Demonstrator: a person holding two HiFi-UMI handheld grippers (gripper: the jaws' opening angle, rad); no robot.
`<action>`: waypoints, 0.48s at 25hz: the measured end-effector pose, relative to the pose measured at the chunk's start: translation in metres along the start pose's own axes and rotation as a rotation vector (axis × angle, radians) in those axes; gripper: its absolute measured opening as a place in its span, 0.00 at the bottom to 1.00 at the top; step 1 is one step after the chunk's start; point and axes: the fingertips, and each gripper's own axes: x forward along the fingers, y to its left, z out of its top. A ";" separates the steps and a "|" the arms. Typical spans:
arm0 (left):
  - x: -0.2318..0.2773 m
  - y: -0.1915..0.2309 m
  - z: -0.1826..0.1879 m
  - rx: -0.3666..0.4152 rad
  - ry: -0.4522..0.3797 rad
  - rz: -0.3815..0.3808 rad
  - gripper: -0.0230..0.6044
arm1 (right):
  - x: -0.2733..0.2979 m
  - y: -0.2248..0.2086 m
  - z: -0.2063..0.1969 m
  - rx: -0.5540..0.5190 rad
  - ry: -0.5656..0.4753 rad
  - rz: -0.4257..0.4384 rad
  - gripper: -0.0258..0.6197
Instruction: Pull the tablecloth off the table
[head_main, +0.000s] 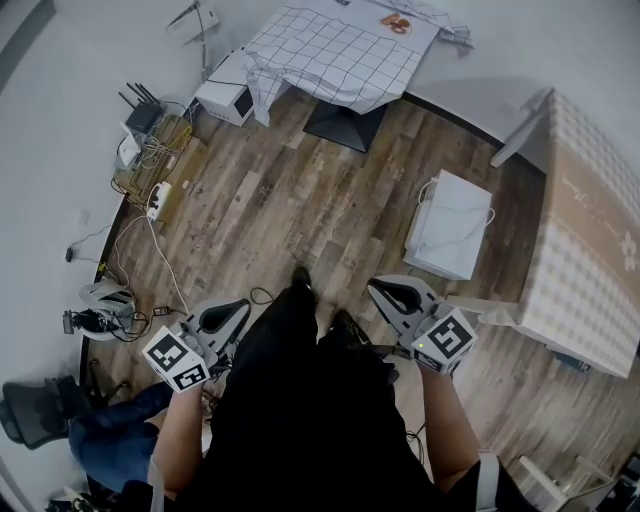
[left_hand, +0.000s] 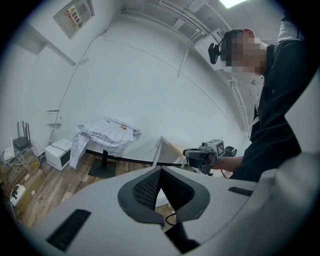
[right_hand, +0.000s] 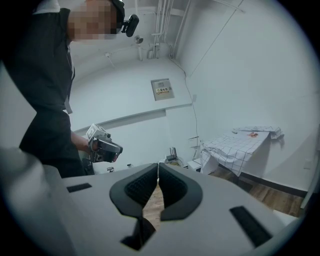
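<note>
A white tablecloth with a dark grid (head_main: 335, 50) drapes over a small table on a black pedestal base (head_main: 345, 125) across the room; something small and orange lies on it. Both grippers are far from it, close to the person's body. My left gripper (head_main: 228, 312) is shut with nothing between its pads. My right gripper (head_main: 397, 293) is also shut and empty. In the left gripper view the cloth (left_hand: 105, 132) hangs at the far left behind the shut left gripper (left_hand: 160, 172), and the right gripper (left_hand: 202, 154) shows beyond. In the right gripper view the cloth (right_hand: 240, 145) is at the right behind the right gripper (right_hand: 158, 172).
A white box (head_main: 450, 225) stands on the wooden floor to the right. A second table under a beige checked cloth (head_main: 590, 250) fills the right edge. A white appliance (head_main: 225, 95), a router (head_main: 145, 110) and cables lie along the left wall. A dark chair (head_main: 30, 410) is at bottom left.
</note>
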 end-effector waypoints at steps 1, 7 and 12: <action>0.003 0.001 0.000 -0.001 0.003 -0.004 0.05 | 0.001 -0.002 -0.001 0.004 0.003 -0.003 0.07; 0.027 0.023 -0.001 -0.022 0.003 -0.052 0.05 | 0.011 -0.024 -0.002 0.004 0.033 -0.043 0.07; 0.057 0.067 0.016 -0.052 -0.010 -0.087 0.05 | 0.036 -0.060 0.010 0.000 0.081 -0.075 0.07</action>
